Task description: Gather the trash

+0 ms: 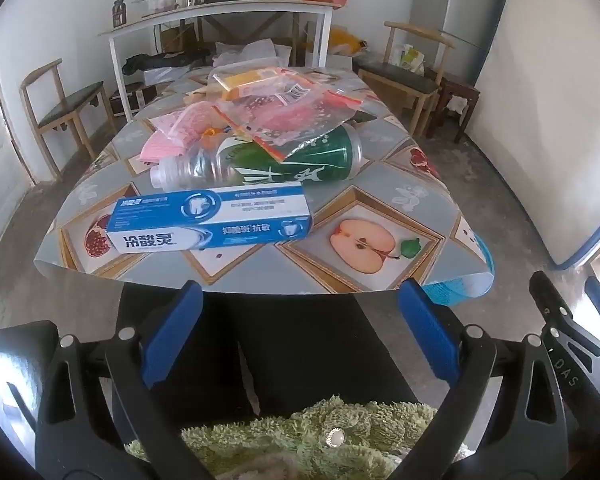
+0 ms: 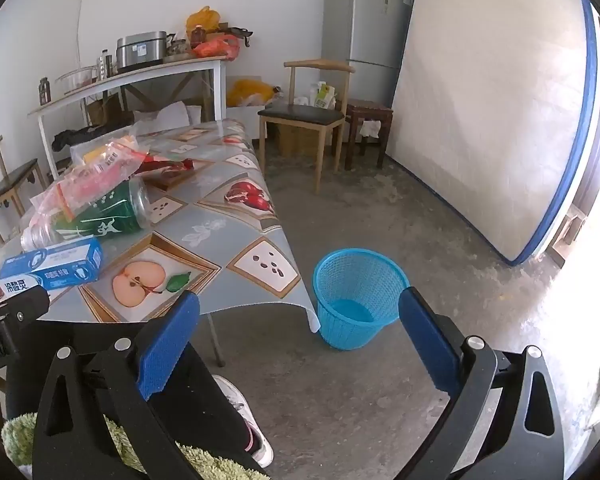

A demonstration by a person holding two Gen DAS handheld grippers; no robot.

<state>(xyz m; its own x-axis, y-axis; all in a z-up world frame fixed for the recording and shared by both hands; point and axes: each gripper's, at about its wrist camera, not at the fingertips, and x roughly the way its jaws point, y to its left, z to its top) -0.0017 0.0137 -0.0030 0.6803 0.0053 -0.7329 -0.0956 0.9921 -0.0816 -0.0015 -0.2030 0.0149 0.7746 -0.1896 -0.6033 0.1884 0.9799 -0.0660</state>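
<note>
On the worktop [image 1: 380,196], a blue toothpaste box [image 1: 210,220] lies nearest the front edge, left of centre. Behind it lie a green-labelled plastic bottle [image 1: 284,160] and crumpled wrappers [image 1: 284,108]. Both the left hand-held gripper [image 1: 300,320] and the right hand-held gripper [image 2: 300,332] hang wide open, empty. The blue wastebasket [image 2: 356,296] stands on the floor at right; probably best to pinch the box across its narrow sides first.

Plastic bags [image 1: 284,116] hide part of the green-labelled bottle [image 1: 300,160].
</note>
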